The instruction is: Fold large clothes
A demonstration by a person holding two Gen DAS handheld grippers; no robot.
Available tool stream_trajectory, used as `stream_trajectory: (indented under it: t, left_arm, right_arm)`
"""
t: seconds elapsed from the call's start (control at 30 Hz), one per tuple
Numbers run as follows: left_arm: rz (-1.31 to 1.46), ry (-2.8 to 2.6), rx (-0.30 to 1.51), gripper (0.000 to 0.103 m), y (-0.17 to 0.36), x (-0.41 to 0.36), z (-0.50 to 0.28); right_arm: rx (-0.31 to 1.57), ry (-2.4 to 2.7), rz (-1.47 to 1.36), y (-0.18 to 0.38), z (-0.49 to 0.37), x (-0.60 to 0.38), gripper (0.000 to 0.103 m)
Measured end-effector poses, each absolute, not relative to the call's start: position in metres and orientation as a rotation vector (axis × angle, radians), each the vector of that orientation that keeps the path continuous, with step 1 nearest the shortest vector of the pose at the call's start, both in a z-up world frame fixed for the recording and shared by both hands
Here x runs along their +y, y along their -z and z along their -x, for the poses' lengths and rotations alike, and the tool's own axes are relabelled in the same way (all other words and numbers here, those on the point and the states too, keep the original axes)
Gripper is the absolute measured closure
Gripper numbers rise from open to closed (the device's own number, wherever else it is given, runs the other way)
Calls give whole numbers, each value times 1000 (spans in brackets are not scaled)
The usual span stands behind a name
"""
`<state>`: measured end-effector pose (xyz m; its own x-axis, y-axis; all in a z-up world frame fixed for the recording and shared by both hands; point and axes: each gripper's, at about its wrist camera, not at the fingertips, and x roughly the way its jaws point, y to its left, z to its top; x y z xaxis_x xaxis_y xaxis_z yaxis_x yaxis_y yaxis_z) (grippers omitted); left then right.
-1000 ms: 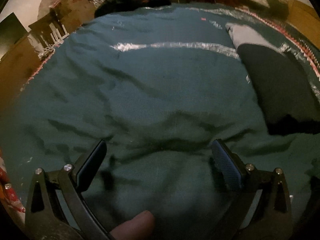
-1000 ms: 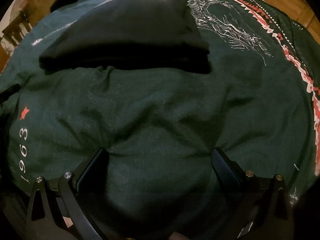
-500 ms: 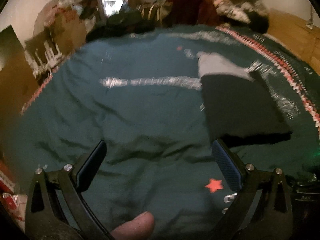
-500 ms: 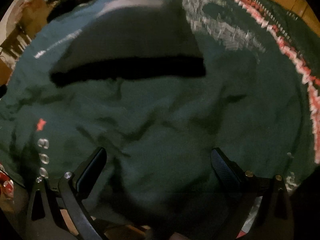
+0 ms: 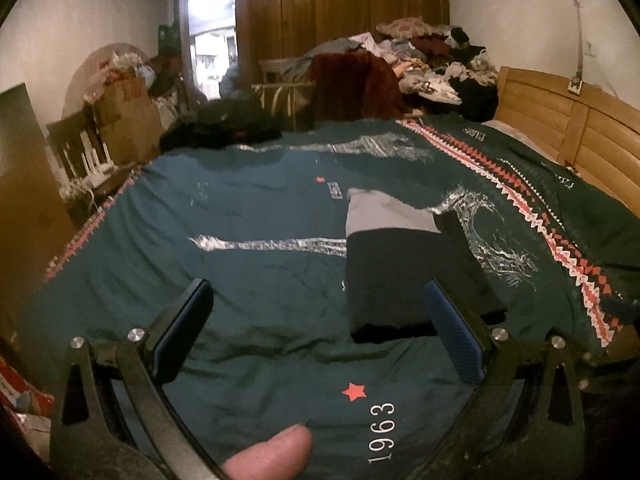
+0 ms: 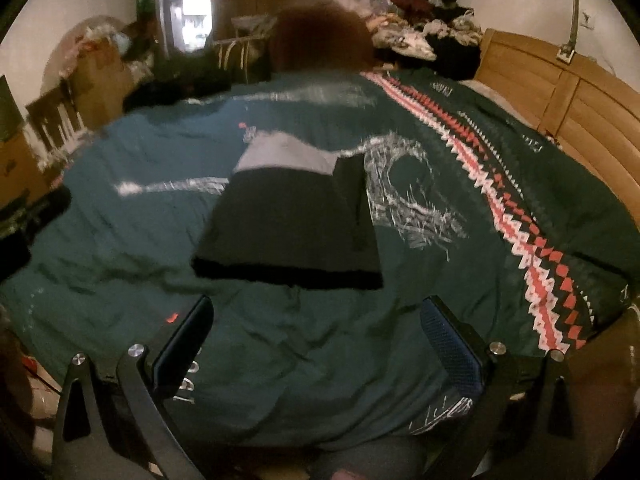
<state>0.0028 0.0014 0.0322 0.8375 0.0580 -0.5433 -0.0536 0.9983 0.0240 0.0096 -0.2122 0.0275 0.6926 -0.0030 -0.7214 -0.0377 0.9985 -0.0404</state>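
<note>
A folded black garment (image 5: 404, 276) with a grey band at its far end lies flat on the dark green bedspread (image 5: 248, 216); it also shows in the right wrist view (image 6: 292, 228). My left gripper (image 5: 316, 332) is open and empty, held above the bed's near edge, left of the garment. My right gripper (image 6: 316, 340) is open and empty, just in front of the garment's near edge and above the bedspread (image 6: 420, 280).
A wooden headboard (image 5: 568, 128) runs along the right. A heap of loose clothes (image 5: 424, 64) is piled at the far end of the bed. Cardboard boxes and clutter (image 5: 120, 112) stand at the far left by a doorway.
Both grippers have pulled back and risen from the bedspread; the view now takes in the whole bed and room. The folded garment lies where it was. Both stay open.
</note>
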Motion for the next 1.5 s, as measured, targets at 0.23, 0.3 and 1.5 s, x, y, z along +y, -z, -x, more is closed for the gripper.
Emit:
stream_trajectory:
  t: [0.23, 0.3, 1.5]
  left_arm:
    - [-7, -37, 547, 0, -43, -6, 8]
    - [3, -29, 549, 0, -44, -7, 10]
    - [-78, -51, 594, 0, -36, -37, 12]
  right_arm:
    - [754, -4, 36, -64, 0, -206, 0]
    - [755, -22, 42, -67, -1, -204, 0]
    - [800, 6, 72, -57, -4, -203, 0]
